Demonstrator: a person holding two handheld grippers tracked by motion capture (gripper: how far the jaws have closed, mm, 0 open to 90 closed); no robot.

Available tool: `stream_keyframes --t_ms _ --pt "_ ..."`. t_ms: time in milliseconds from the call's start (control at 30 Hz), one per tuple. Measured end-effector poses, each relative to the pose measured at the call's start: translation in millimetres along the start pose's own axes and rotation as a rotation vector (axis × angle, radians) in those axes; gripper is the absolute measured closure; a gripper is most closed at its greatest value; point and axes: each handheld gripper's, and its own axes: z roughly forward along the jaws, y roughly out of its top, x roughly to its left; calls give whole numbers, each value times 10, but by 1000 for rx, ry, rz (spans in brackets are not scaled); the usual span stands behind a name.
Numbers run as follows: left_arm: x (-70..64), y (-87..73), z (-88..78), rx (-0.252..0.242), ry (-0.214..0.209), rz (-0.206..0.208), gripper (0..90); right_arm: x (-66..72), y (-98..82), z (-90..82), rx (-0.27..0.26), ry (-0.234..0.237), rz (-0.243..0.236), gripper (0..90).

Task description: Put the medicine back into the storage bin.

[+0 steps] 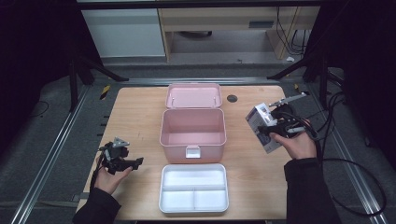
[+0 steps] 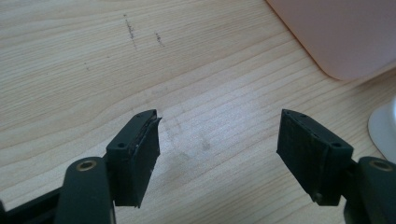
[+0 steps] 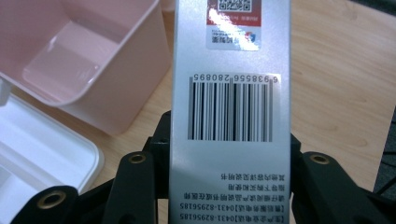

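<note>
- A small white and purple cardboard box with a barcode [image 3: 231,107] is pinched between the jaws of the right gripper [image 1: 274,128], above the wooden table [image 1: 135,112], right of the open pink plastic case [image 1: 193,127].
- The left gripper [image 2: 219,158] is held spread and empty over the table.

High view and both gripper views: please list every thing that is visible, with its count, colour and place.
box: 1, pink, table centre, open and empty, lid back.
tray: 1, white, three compartments, near edge, in front of the box.
carton: 1, white and purple with a barcode, in the air right of the box, between the right gripper's jaws.
table: 1, light wood.
left gripper: 1, black, left of the tray, jaws open, nothing between them.
right gripper: 1, black, shut on the carton.
</note>
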Motion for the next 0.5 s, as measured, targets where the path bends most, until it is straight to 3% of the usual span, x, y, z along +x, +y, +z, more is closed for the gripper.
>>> stream_keyframes --t_ms 500 --pt "-11 10 -3 -2 -5 2 287 250 581 18 -41 39 -52 566"
